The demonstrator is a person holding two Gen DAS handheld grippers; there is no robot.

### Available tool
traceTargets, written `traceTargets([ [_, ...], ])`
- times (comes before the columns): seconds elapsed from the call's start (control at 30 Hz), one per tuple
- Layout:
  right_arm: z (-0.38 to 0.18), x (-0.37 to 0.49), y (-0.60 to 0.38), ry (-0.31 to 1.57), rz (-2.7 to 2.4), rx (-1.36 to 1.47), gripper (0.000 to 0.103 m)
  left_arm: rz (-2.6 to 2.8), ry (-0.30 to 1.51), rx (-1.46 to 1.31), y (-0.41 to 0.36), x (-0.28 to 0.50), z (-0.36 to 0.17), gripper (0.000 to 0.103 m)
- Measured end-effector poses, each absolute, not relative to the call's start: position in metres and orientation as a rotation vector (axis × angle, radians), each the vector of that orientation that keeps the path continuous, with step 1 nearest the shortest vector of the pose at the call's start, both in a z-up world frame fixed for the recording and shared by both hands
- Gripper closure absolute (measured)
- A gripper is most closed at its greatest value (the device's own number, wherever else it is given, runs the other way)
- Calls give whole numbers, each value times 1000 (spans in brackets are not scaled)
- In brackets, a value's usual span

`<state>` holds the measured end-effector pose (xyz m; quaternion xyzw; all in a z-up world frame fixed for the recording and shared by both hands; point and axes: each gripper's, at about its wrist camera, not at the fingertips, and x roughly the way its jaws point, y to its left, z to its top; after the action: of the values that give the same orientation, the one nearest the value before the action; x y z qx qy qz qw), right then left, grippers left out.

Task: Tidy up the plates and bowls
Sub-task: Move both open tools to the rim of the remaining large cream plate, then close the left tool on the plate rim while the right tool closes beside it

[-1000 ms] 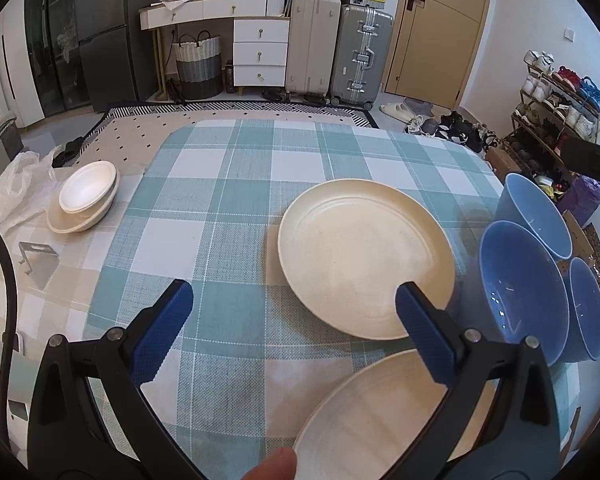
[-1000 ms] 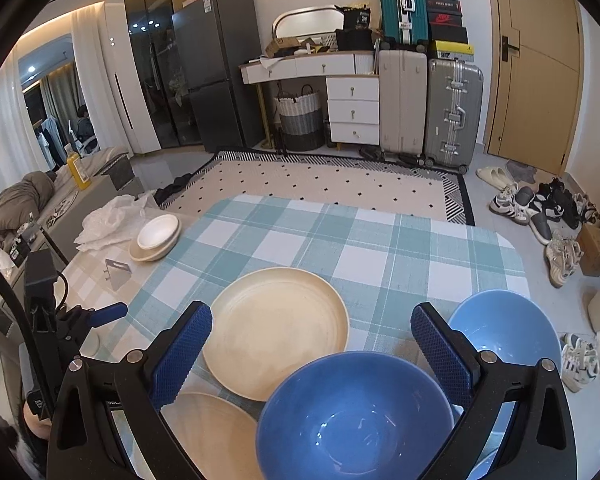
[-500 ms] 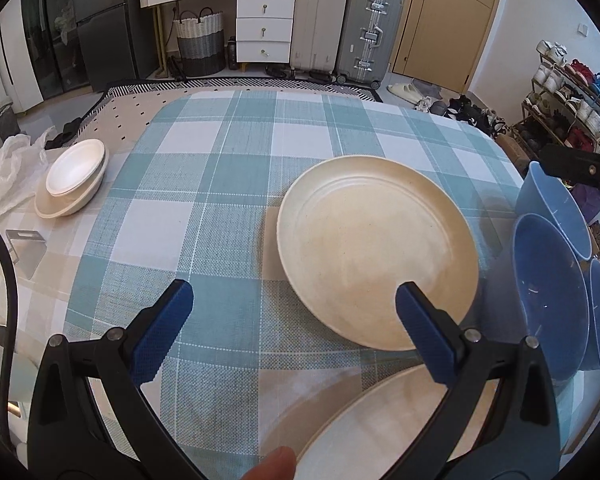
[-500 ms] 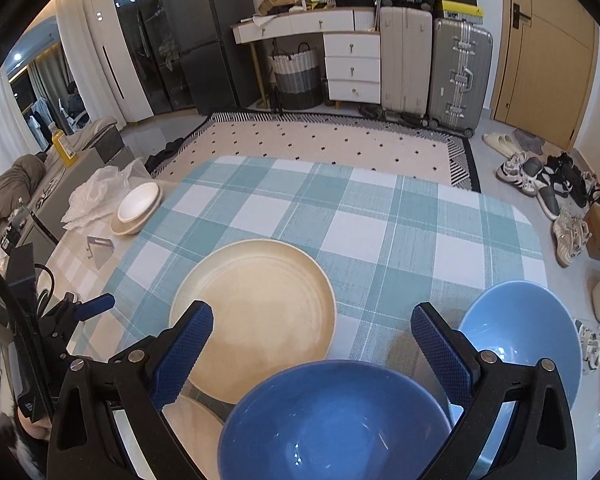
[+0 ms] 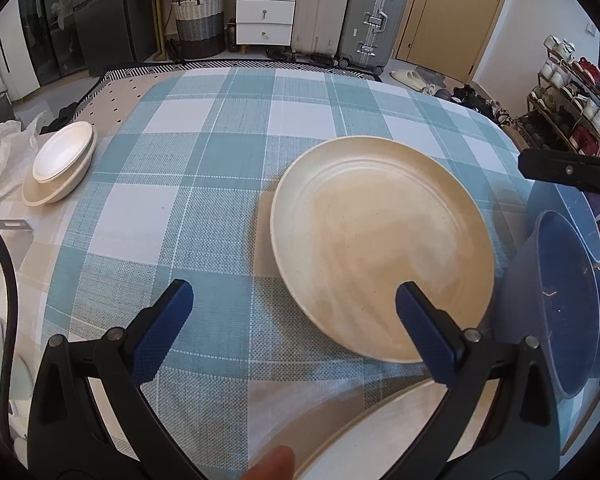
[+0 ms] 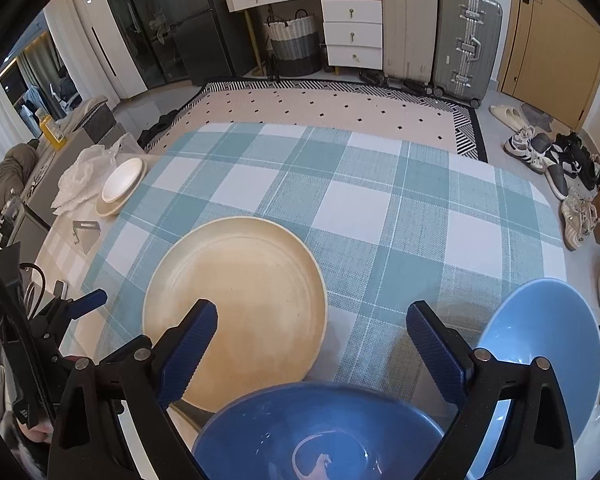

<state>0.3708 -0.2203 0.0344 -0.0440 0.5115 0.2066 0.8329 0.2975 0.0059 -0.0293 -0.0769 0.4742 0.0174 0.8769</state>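
Nearest, we find the left hand-held gripper (image 5: 294,314) and the right hand-held gripper (image 6: 312,342), both spread wide and empty, poised, we judge, for a first pickup. Below them a second cream plate (image 5: 400,428) and a dark blue bowl (image 6: 320,432) are cut off by the frame. Beyond lie the large cream plate (image 6: 236,300) and, right, a light blue bowl (image 6: 548,340) on the checked tabletop (image 6: 360,208). Far left, small white dishes (image 5: 60,160) sit stacked; their number is unclear.

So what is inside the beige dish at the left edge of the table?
A white bowl sits nested inside the beige dish, seen also from the right tool's camera. The white bowl looks empty. What lies beneath it in the dish is covered.
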Motion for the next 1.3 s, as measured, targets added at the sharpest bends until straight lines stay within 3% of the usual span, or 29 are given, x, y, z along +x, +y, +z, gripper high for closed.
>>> traceTargets([
  [0.23, 14, 386, -211, 1149, 452, -121, 21, 40, 1014, -170, 7, 307, -40, 2],
  [0.6, -13, 402, -198, 1239, 463, -183, 30, 29, 1025, -196, 9, 315, -49, 4],
  [0.83, -26, 407, -189, 1291, 477, -222, 32, -9, 1035, -195, 5, 316, -51, 14],
  [0.9, -31, 407, -187, 1305, 482, -232, 36, -22, 1041, -193, 3, 317, -53, 20],
  [0.97, -36, 408, -184, 1318, 482, -246, 39, -30, 1054, -193, 1, 318, -55, 34],
  [1.3, -47, 408, -176, 1337, 493, -274, 50, -50, 1074, -197, -1, 317, -63, 53],
])
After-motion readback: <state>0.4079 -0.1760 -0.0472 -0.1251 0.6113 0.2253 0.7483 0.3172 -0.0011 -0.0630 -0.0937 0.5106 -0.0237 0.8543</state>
